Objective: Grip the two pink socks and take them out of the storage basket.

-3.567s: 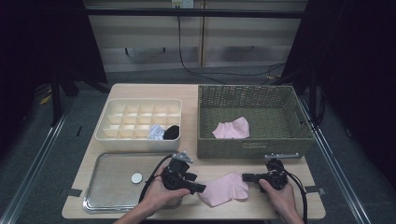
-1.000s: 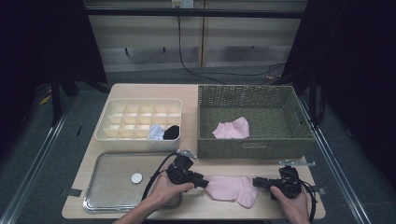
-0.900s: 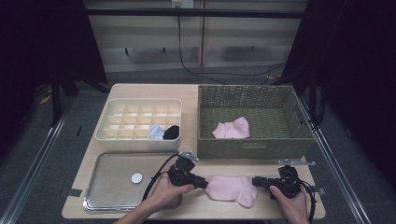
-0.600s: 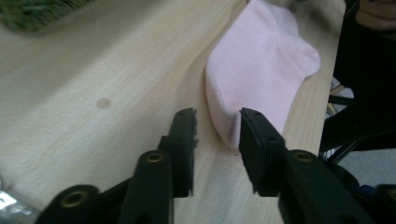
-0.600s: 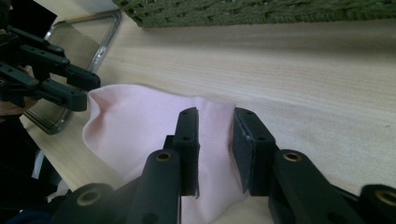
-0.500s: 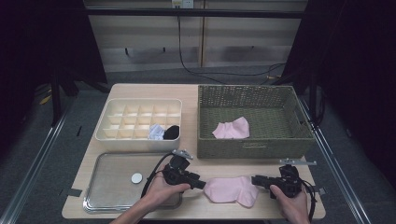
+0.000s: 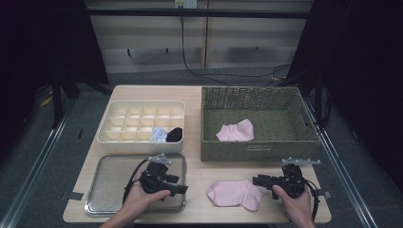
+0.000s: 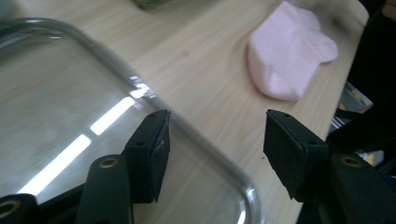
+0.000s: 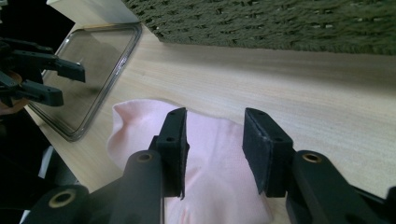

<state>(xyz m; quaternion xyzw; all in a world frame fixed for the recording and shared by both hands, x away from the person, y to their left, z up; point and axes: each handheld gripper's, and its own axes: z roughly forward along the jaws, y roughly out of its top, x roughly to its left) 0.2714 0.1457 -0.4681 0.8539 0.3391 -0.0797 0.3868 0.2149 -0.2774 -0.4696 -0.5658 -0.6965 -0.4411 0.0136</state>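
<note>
Pink sock (image 7: 235,194) lies flat at table's 6 o'clock edge. Right gripper (image 7: 257,180) at its 3 o'clock, jaws spread, pointing toward 9. Left gripper (image 7: 183,190), jaws spread, hovers over metal tray (image 7: 109,190) corner.

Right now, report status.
Left gripper open over tray corner. Right gripper open above pink sock, no grip. Nothing blocks it.
</note>
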